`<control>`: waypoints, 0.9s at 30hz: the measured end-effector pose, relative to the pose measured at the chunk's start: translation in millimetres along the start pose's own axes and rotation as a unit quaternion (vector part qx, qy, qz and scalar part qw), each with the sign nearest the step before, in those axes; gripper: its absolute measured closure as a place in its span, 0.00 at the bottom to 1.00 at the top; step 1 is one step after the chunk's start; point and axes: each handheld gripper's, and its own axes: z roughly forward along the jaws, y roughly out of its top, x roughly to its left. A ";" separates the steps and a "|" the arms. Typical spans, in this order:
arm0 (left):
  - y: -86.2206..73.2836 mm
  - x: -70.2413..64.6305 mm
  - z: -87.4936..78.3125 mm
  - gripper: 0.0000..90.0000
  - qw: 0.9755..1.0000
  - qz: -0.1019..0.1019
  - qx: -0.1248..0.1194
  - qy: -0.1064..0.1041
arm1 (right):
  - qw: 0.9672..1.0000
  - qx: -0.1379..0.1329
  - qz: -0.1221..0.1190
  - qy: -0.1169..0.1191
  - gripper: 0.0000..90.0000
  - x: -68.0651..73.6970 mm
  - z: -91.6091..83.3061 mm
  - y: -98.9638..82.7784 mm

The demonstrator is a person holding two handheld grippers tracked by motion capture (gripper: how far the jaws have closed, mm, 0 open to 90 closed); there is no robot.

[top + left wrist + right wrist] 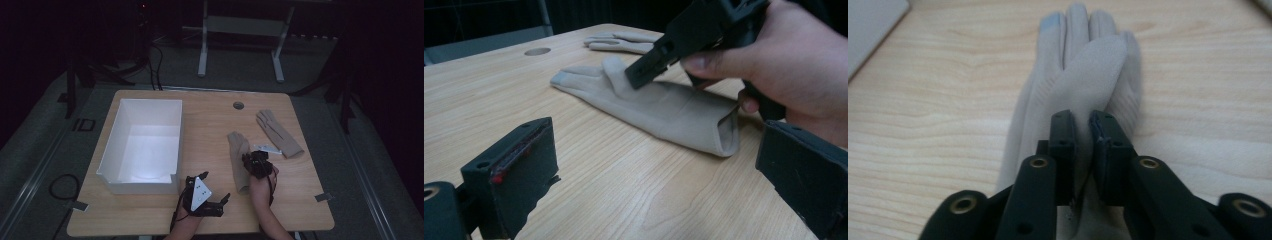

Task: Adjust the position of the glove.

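On the near glove (1073,75), right claw (1083,135), nearly closed

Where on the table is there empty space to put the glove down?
Bare wood lies along the front edge of the table, left of the left tool, and across the back between the white box and the far glove, past the cable hole. It is crowded where the right tool sits over the near glove.

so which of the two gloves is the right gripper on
The near glove, lying beside the white box; the right gripper sits over it. The far glove lies apart, untouched.
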 end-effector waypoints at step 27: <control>0.0 1.2 0.2 0.04 1.000 -0.006 0.001 -0.002 | 0.994 -0.061 -0.076 0.046 0.63 -23.1 -30.3 33.2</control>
